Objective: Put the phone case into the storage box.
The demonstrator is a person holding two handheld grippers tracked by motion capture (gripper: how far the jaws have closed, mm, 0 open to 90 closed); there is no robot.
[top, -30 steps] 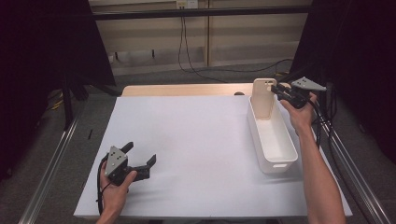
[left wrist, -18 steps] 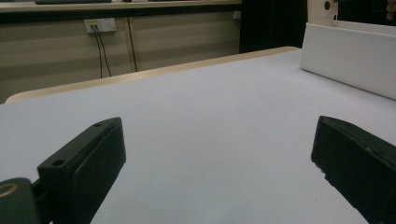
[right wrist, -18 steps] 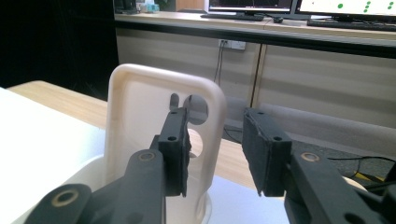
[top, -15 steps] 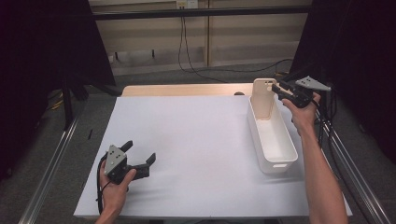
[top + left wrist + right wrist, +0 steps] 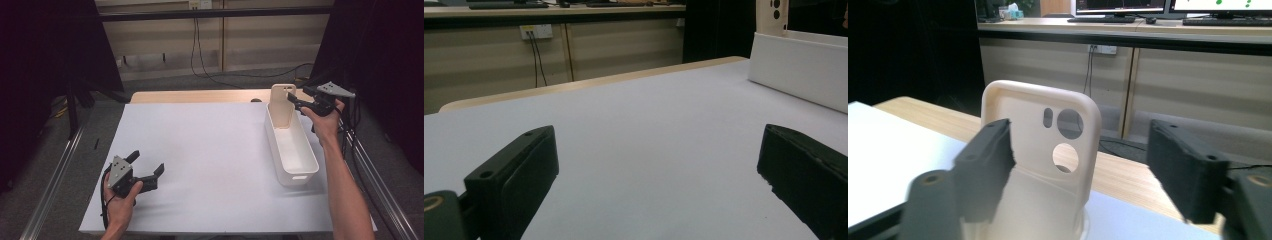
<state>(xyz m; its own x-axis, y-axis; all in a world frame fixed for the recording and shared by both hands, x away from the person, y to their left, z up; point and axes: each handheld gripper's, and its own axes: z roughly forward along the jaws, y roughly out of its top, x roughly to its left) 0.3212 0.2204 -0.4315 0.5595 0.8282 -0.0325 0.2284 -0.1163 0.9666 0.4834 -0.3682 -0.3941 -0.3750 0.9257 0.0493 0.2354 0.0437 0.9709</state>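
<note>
White-covered desk fills the foreground. Left gripper rests near its front edge, fingers wide apart and empty. Farther off, a cream phone case stands upright at the far end of the white bin. Right gripper has just been opening; its fingers flank the case without pressing. Judgement: case released, placement looks done.

A matt cream plastic phone case is seen in a smooth white plastic bin. The desk is made of pale wood, covered by matt white sheet.
</note>
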